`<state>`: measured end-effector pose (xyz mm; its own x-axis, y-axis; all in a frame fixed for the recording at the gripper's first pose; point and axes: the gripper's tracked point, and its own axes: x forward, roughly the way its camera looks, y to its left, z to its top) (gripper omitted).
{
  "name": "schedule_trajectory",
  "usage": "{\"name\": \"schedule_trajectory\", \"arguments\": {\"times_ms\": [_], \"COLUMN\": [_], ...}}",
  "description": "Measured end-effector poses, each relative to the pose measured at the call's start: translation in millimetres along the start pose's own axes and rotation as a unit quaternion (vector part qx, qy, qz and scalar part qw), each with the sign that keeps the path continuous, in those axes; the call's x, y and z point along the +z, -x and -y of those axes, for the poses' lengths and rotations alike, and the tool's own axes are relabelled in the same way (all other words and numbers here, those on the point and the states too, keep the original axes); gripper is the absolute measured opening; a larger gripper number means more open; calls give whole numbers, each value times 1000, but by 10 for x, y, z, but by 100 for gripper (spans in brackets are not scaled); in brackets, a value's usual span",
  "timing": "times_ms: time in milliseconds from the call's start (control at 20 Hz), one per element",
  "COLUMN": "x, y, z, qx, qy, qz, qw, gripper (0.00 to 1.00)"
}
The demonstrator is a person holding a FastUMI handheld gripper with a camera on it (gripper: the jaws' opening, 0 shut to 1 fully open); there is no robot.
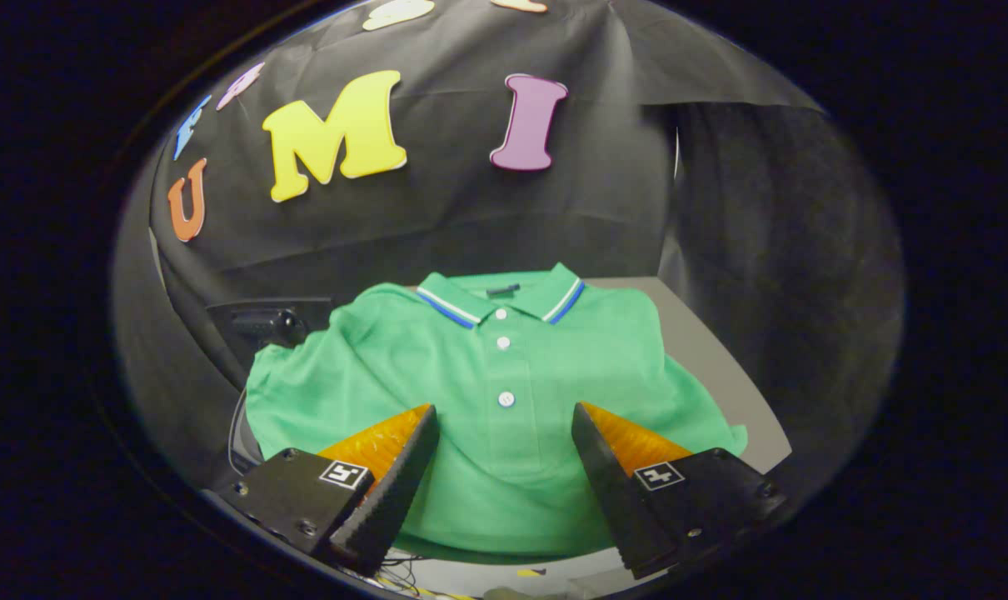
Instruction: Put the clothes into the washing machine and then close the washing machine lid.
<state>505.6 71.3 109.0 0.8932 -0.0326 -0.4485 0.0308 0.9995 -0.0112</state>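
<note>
The tongs (504, 421) stand wide apart and hold nothing; their ridged black fingers (391, 487) with orange backs frame the lower front of the shirt, one at about 7 o'clock and the other at about 5 o'clock from its placket.

Between and just beyond them lies the green polo shirt (487, 392), spread flat and face up on the grey worktop (704, 350). Its three white buttons run up toward 12 o'clock, ending at a collar with blue and white stripes. The sleeves spill toward 9 and 3 o'clock, the right one reaching near the worktop's edge.

Past the left sleeve, at about 10 o'clock, sits a dark device (262, 325) that I cannot identify. Behind everything hangs the black cloth wall (471, 208).

This looks like the first step: the approach to pick up the shirt, which is not yet gripped. The next move likely calls for lowering the fingertips onto the cloth near the placket and pinching up a fold thick enough to lift the whole garment.
</note>
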Motion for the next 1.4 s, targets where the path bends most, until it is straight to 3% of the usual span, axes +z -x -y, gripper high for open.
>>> {"name": "schedule_trajectory", "arguments": {"times_ms": [200,450,700,750,900,1400], "x": [-44,-87,-74,-80,-79,45], "y": [-97,-69,-44,-39,-34,-34], "z": [-27,-64,-40,-63,-137,-271], "qx": [-20,-14,-18,-21,-21,36], "qy": [14,7,18,18,25,-49], "qz": [-21,-63,-102,-111,-108,-35], "qw": [999,998,994,993,994,998], "gripper": [100,97,41,38,11,4]}}
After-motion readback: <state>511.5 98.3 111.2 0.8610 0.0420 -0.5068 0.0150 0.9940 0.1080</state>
